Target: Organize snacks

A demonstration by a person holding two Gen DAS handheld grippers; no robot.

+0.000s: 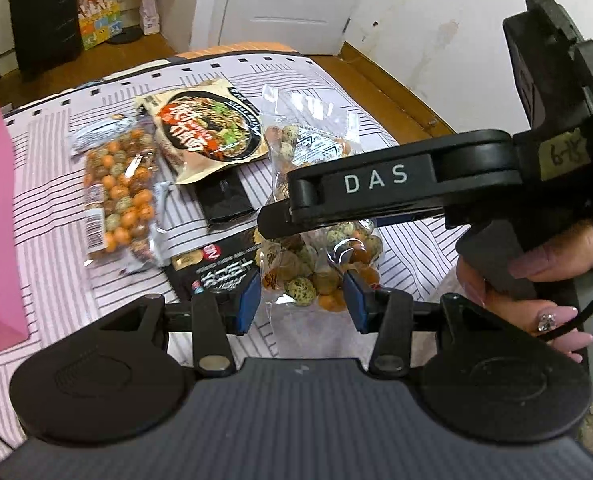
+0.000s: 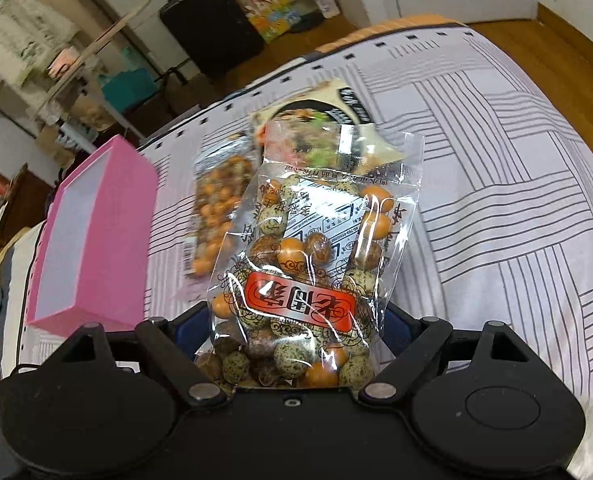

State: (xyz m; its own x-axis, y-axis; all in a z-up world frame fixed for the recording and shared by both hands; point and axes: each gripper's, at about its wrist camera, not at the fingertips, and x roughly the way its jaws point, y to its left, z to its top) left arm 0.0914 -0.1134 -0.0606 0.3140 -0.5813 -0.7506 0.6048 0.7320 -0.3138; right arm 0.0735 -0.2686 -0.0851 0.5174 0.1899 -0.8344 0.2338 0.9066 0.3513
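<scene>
Nut bag (image 2: 308, 264) is off the bed (image 2: 496, 200), clamped across its lower half in my right tool (image 2: 292, 316), its clear top standing up ahead of the jaws. My left tool (image 1: 302, 308) sits just under it with its pads part-way apart and the bag's bottom end between them. I cannot tell whether those pads actually press on the film.

The biggest risk, as I judge it, is slip. The film is glossy and the load is loose round pieces, so the grip is on shifting contents and a quick swing could let the bag slide out. Next is the pink box (image 2: 92, 232), left of and ahead of the right tool. The tall floppy top could catch its rim if that is where the bag goes. Squeezing harder could crack nuts or split a seam.

The bag is transparent, crinkled and creased, with a red label, and it is filled with orange, brown and speckled green balls.
</scene>
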